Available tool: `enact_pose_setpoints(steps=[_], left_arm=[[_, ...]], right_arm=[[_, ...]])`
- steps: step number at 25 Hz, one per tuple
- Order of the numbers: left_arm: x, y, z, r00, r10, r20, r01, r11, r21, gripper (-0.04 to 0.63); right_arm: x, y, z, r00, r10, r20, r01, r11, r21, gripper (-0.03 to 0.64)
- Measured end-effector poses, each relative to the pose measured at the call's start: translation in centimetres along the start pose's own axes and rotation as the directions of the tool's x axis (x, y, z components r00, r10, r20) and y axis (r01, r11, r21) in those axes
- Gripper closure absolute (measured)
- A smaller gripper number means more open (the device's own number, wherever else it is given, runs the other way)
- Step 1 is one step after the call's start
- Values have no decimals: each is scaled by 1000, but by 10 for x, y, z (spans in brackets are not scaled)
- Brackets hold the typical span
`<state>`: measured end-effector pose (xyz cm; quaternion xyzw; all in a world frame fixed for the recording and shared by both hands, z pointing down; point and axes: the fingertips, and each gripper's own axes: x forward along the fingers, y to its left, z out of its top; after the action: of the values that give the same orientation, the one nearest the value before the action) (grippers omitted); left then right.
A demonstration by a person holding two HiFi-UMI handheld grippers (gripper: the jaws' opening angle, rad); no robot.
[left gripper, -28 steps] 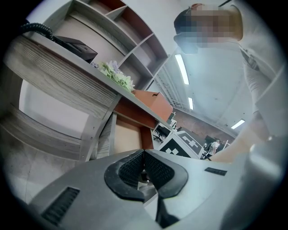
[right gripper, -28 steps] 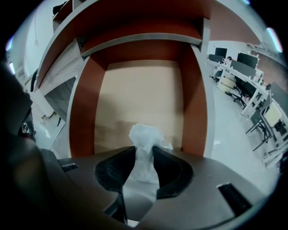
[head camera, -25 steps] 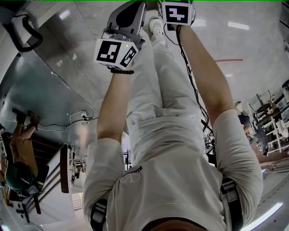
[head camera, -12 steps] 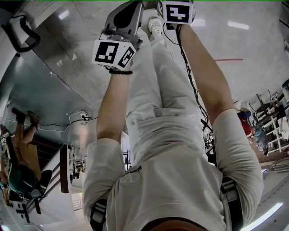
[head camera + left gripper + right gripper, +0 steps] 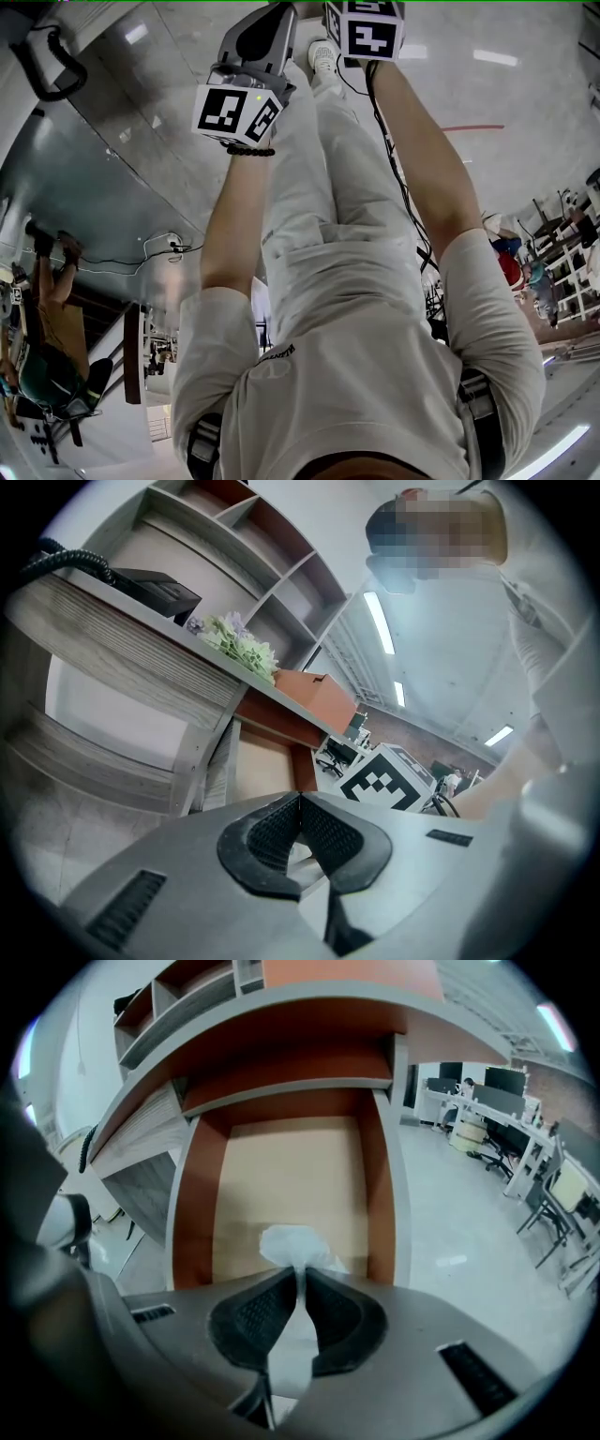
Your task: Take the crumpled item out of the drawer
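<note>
Crumpled white tissue (image 5: 292,1244), pinched, over the open drawer's (image 5: 281,1176) tan floor.

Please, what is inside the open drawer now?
A crumpled white tissue; the right claw has just been closing and pinches it. The claw hides the near part of the drawer.

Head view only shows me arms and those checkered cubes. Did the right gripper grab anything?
Observer: Yes. The right gripper has just been closing its jaws, and they now pinch a crumpled white tissue.
Operator: Is it out of the drawer yet?
Observer: It doesn't look so. Its puffy end is down inside the open drawer, between the reddish side walls.
</note>
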<state>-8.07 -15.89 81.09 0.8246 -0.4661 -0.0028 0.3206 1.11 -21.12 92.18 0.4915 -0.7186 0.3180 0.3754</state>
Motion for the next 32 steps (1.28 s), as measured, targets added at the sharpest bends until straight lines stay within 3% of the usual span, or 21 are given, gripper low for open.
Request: enact_pose_setpoints(steps=[18, 32], left_arm=[[-24, -45, 60, 999, 2, 42, -4, 999, 49, 594], [-55, -98, 141, 996, -8, 87, -2, 994, 114, 594]], right_arm=[[-97, 12, 47, 991, 32, 128, -41, 997, 70, 588], [-210, 25, 119, 955, 63, 290, -84, 995, 61, 588]])
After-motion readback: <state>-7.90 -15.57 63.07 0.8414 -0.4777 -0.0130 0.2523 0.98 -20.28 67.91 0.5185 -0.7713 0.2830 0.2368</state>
